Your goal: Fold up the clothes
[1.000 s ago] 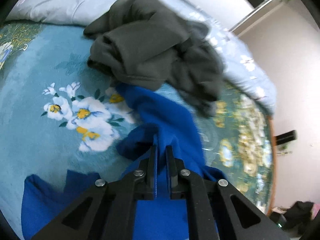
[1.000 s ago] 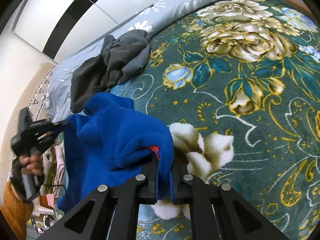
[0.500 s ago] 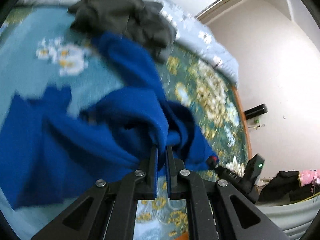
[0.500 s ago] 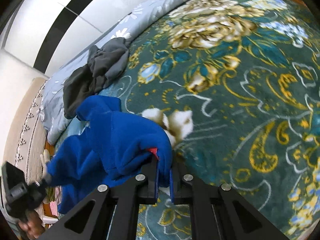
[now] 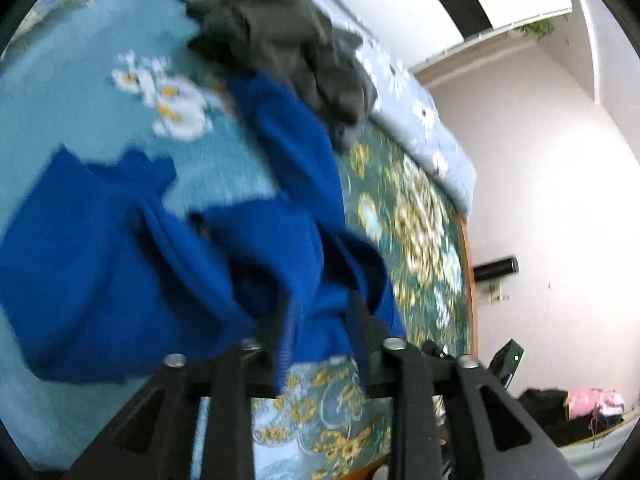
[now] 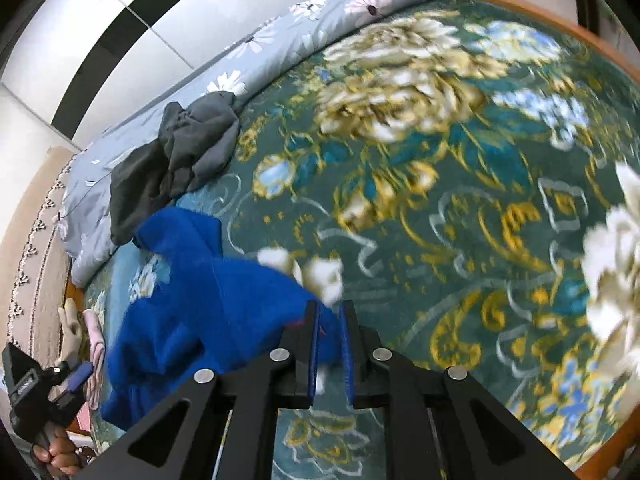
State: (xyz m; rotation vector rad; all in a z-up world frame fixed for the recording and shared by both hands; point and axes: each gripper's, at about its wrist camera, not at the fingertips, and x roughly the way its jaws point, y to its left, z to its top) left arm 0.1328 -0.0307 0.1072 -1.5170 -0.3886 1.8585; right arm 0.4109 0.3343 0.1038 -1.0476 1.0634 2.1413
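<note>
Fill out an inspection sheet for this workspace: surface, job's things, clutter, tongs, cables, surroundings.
Surface: floral blanket covering the bed.
Job's things: blue garment rumpled and partly lifted; grey garment crumpled behind it, touching it.
Clutter: pink bundle low by the wall.
Tongs: left tongs open, blue fabric draped between them; right tongs show a narrow gap with blue fabric at the tips, grip unclear.
Cables: nothing seen.
Surroundings: pale flowered quilt along the bed edge, white wall.

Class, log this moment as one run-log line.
task: fold clothes | left tongs: open, around blue garment | right tongs: shut on blue garment | grey clothes: heaped on bed
</note>
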